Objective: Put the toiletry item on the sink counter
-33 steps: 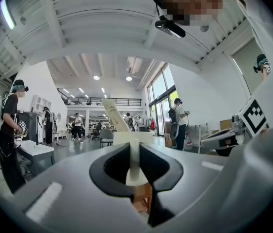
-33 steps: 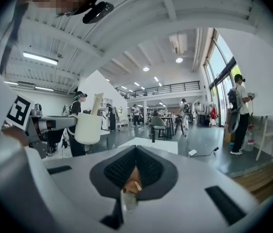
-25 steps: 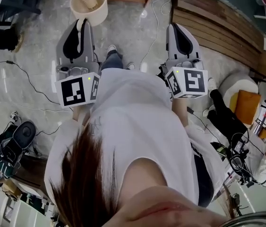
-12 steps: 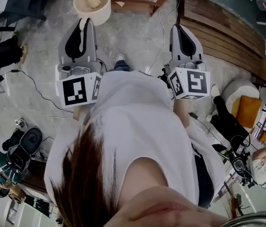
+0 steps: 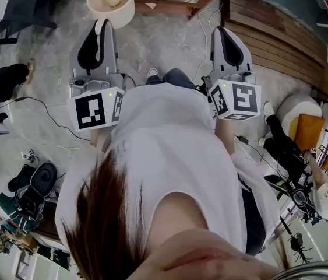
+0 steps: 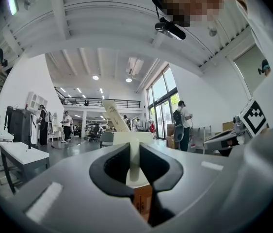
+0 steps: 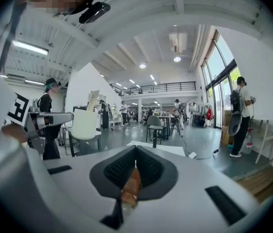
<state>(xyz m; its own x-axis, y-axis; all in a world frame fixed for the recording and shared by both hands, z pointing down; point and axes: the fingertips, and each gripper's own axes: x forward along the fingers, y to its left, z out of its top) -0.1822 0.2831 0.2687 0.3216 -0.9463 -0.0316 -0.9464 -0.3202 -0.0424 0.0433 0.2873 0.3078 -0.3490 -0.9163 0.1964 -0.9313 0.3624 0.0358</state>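
Over open floor [image 5: 164, 45], the left gripper [image 5: 99, 25] pinches the cup [image 5: 119, 17] wall.

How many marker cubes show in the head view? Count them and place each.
2. One marker cube rides on the left gripper, which clamps a cream cup. The other rides on the right gripper. None looks hidden.

I had the head camera looking steeply down past the person's hair [image 5: 102, 214] at the left gripper [image 5: 99, 27], the right gripper [image 5: 225, 32] and the floor [image 5: 164, 45]. Each gripper camera sat close behind its jaws, facing roughly level over that floor. All three views shared the cream cup [image 5: 110, 2].
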